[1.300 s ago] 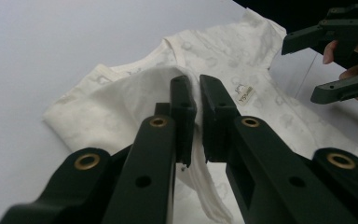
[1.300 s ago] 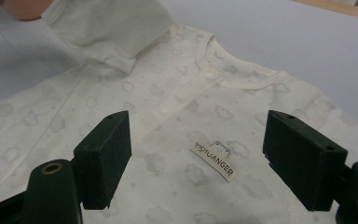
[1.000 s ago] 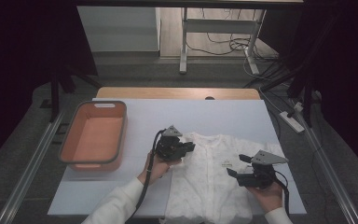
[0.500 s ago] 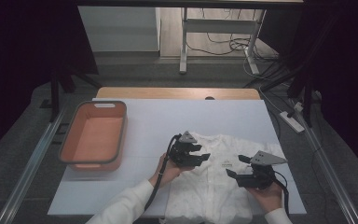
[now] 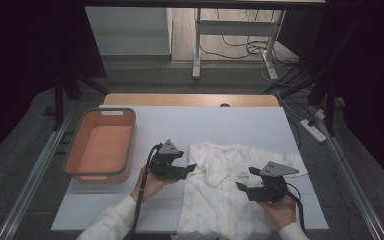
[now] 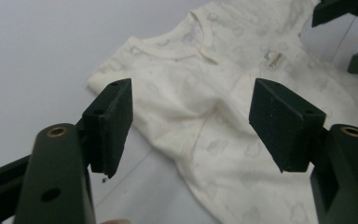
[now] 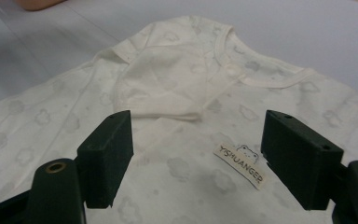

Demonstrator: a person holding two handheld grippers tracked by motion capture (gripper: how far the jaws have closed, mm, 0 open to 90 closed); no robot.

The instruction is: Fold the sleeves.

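Note:
A white baby shirt (image 5: 230,195) with a faint cloud print lies flat on the white table, neckline to the far side. Its left sleeve (image 5: 214,172) is folded inward over the chest. My left gripper (image 5: 186,170) is open at the shirt's left edge; in the left gripper view its open jaws (image 6: 191,121) frame the folded sleeve (image 6: 182,107) just above the cloth. My right gripper (image 5: 246,179) is open over the shirt's right half, and its jaws (image 7: 196,154) straddle the sewn label (image 7: 240,165) with nothing gripped.
An empty orange basket (image 5: 100,150) stands on the table to the left of the shirt. The white table top (image 5: 205,125) stretches beyond the shirt to a wooden far edge (image 5: 190,99). Table legs and cables lie on the floor behind.
My left gripper swung right over the shirt, then came back left to the shirt's edge. The left sleeve now lies folded inward. The right gripper has barely moved.

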